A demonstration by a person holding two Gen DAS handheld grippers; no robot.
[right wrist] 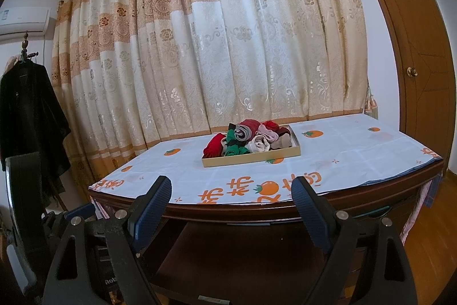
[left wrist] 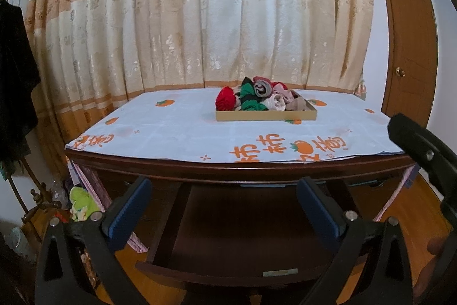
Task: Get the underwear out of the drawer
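We see a dark wooden table covered by a pale tablecloth printed with orange persimmons and characters. On it, toward the far side, rests a shallow cardboard tray heaped with rolled underwear in red, green, grey, pink and beige; the pile rises above the tray's rim. The same tray and heap appear in the right wrist view, well apart from both grippers.

Below the tabletop a drawer stands pulled out toward us. Its interior is dark and we make out nothing inside it; its front edge carries a small pale label. In the right view the drawer is partly cut off by the lower frame.

The left gripper hangs over the drawer with its blue-padded jaws spread wide, nothing between them. The right gripper is likewise wide apart and empty, its fingertips level with the table edge.

Behind stands a floral curtain; a wooden door lies right, a dark garment left. Clutter on the floor at lower left is too small to identify.
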